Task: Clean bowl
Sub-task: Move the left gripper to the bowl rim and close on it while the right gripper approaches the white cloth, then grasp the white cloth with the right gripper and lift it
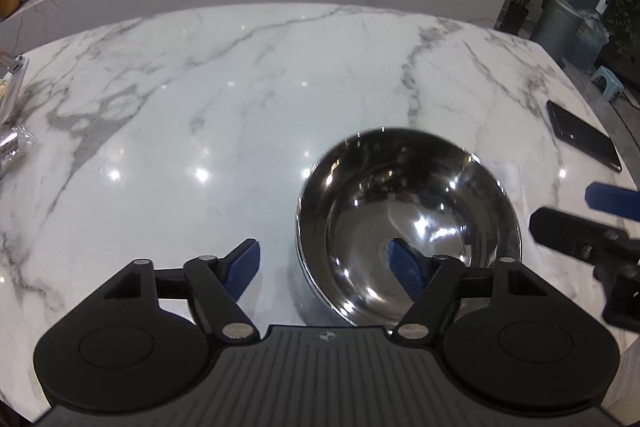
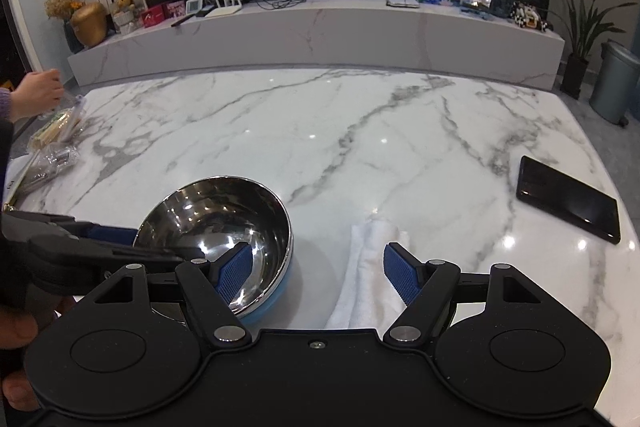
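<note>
A shiny steel bowl (image 1: 408, 211) with a blue outer wall sits on the white marble table (image 1: 200, 99); it also shows in the right wrist view (image 2: 216, 223). My left gripper (image 1: 326, 269) is open, straddling the bowl's near left rim: one pad is inside the bowl, the other outside on the left. My right gripper (image 2: 316, 271) is open, just above a folded white cloth (image 2: 364, 275) that lies right of the bowl. The right gripper shows at the left wrist view's right edge (image 1: 592, 227).
A black phone (image 2: 568, 203) lies at the table's right side; it also shows in the left wrist view (image 1: 582, 135). Plastic-wrapped items (image 2: 52, 147) and another person's hand (image 2: 36, 95) are at the far left edge. A low marble TV bench stands beyond the table.
</note>
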The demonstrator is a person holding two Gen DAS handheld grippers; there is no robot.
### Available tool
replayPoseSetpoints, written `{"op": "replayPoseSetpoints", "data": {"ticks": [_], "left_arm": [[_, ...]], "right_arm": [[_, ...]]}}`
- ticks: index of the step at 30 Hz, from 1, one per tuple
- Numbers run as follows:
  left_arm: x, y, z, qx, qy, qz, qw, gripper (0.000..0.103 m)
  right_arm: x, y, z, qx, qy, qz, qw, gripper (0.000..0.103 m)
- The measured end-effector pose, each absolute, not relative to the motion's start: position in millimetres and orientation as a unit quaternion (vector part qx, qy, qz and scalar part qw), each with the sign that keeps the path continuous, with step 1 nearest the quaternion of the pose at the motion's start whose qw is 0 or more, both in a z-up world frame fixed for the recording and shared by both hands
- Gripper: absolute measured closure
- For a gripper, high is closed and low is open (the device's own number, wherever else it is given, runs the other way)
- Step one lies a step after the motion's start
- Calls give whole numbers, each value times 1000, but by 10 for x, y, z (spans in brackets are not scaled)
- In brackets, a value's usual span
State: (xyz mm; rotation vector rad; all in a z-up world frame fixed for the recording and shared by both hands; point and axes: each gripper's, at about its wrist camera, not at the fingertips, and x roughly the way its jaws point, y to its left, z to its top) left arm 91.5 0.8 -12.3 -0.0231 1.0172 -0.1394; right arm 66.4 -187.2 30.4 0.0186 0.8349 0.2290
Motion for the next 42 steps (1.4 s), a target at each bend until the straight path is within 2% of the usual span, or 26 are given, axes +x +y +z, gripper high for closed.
{"op": "replayPoseSetpoints", "data": {"ticks": [6, 8, 11, 20, 35, 42], "left_arm": [[933, -1, -152, -20, 493, -82, 866, 52], [940, -4, -160, -22, 495, -87, 864, 62], [943, -5, -167, -18, 495, -90, 864, 71], [974, 49, -182, -25, 502, -89, 860, 84], [1022, 77, -165, -9, 513, -101, 852, 88], [1022, 97, -173, -17, 512, -102, 853, 89]], "right_arm": [[651, -1893, 314, 11, 404, 111, 908, 31], [648, -1896, 313, 11, 404, 111, 908, 31], [645, -1896, 310, 11, 404, 111, 908, 31], [622, -1902, 328, 9, 404, 113, 908, 31], [675, -2069, 243, -3, 426, 86, 901, 31], [859, -2055, -42, -25, 458, 59, 887, 31]]}}
